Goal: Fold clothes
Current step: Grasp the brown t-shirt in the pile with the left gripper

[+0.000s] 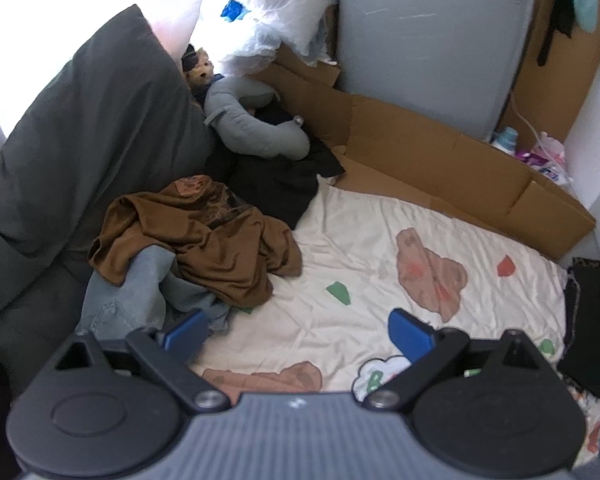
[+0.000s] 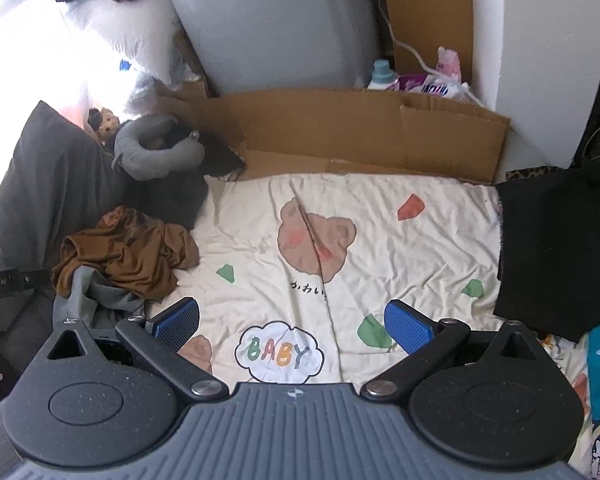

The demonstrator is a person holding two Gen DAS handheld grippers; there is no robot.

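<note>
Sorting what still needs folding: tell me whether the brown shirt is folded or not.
Not folded. The brown shirt lies crumpled in a heap, partly over the jeans, at the left edge of the blanket. Neither tool touches it.

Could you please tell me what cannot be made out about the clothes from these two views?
- Jeans, left wrist view: mostly buried under the brown shirt; the left gripper covers their near end.
- Black garment, both views: too dark to tell its type.
- Black cloth, right wrist view: cut off by the right edge.
</note>
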